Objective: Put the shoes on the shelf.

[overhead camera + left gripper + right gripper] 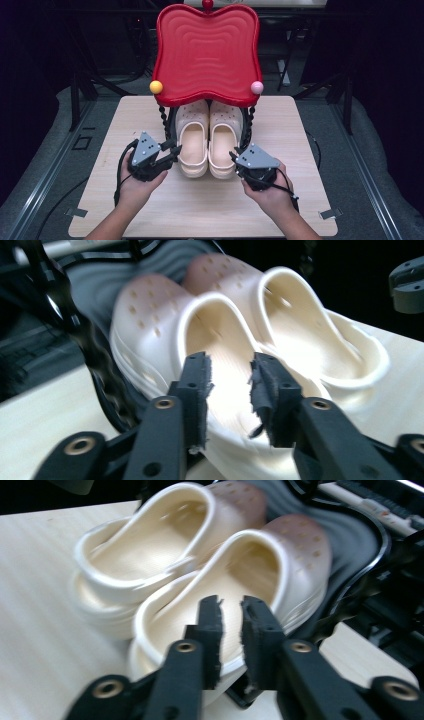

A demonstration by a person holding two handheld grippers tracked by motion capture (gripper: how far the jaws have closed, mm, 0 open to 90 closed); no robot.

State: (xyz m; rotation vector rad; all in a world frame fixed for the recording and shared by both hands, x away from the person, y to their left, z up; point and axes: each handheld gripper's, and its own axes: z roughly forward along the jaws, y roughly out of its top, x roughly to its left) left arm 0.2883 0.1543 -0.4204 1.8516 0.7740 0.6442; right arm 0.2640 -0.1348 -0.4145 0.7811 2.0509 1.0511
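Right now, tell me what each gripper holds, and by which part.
Nothing is gripped. The left gripper and right gripper each hang open over the heel rim of a cream perforated foam clog, jaws apart.

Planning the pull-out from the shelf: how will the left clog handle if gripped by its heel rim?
The left clog looks like moulded foam, so probably light for its size. Its thin heel rim may flex some between the left gripper jaws. Its flat sole should slide across the table without tipping.
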